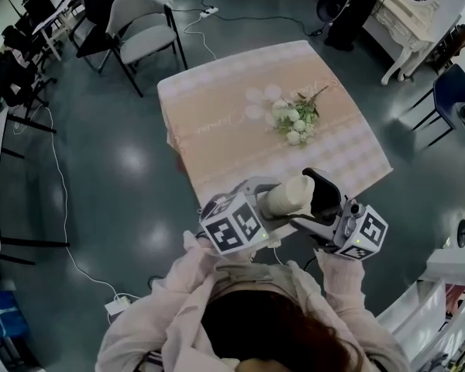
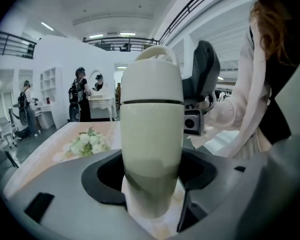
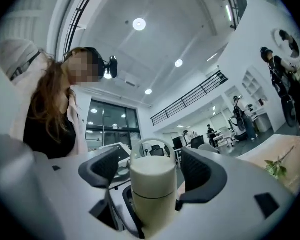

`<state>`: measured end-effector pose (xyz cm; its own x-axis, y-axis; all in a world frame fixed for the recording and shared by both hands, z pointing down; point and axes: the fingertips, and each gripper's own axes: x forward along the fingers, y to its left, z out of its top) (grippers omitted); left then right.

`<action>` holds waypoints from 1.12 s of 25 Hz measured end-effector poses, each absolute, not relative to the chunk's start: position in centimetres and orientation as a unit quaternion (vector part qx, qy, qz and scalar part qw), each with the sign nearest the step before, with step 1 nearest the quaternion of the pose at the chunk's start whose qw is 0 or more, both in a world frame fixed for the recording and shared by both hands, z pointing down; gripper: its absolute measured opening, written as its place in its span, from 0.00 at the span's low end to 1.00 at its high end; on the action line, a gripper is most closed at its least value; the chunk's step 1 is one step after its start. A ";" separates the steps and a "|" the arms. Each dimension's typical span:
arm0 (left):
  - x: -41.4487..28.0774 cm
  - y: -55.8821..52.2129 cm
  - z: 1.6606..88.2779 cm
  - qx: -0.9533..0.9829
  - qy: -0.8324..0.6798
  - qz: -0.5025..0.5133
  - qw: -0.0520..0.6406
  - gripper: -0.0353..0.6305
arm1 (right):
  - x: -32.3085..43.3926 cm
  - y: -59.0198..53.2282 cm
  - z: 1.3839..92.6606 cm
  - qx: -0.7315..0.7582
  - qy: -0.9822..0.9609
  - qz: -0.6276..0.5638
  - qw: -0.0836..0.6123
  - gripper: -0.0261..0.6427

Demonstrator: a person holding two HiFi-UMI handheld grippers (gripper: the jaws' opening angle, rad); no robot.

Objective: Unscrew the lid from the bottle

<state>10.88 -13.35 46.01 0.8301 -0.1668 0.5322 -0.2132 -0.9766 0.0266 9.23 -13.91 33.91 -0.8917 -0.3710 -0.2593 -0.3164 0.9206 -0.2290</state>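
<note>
Nearest us, pale knit sleeves [image 1: 178, 289] reach forward to the two tools. We note the left gripper [image 2: 152, 173] clamped on the lower body of the cream cylindrical bottle [image 1: 288, 194], which is held off the surface and tilted, by the near edge of the square table with a peach cloth [image 1: 217, 115]. The right gripper [image 3: 154, 169] is spread wide, its jaws flanking the domed cream lid with a loop handle [image 2: 151, 81] — we see a gap on each side. A white flower sprig [image 1: 294, 118] lies on the cloth, well apart.
</note>
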 end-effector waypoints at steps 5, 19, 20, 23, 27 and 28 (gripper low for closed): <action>10.6 -11.8 46.2 0.956 -0.057 0.285 0.025 0.53 | 7.6 -12.5 35.2 -0.147 0.988 -0.016 0.046 0.50; 9.5 -14.5 45.7 0.961 -0.100 0.254 0.051 0.53 | 7.8 -15.4 34.8 -0.183 0.979 -0.051 0.077 0.62; 9.3 -15.1 46.2 0.955 -0.122 0.269 0.042 0.53 | 7.7 -15.6 34.9 -0.196 0.976 -0.055 0.078 0.61; 9.0 -15.2 47.2 0.943 -0.132 0.306 0.020 0.53 | 6.9 -15.5 35.4 -0.211 0.976 -0.027 0.050 0.49; 9.2 -12.7 46.6 0.953 -0.039 0.301 0.008 0.53 | 6.6 -13.1 34.3 -0.123 0.991 0.003 0.054 0.49; 9.4 -11.6 46.2 0.957 0.003 0.290 0.006 0.53 | 6.6 -12.0 33.7 -0.085 0.994 0.008 0.066 0.49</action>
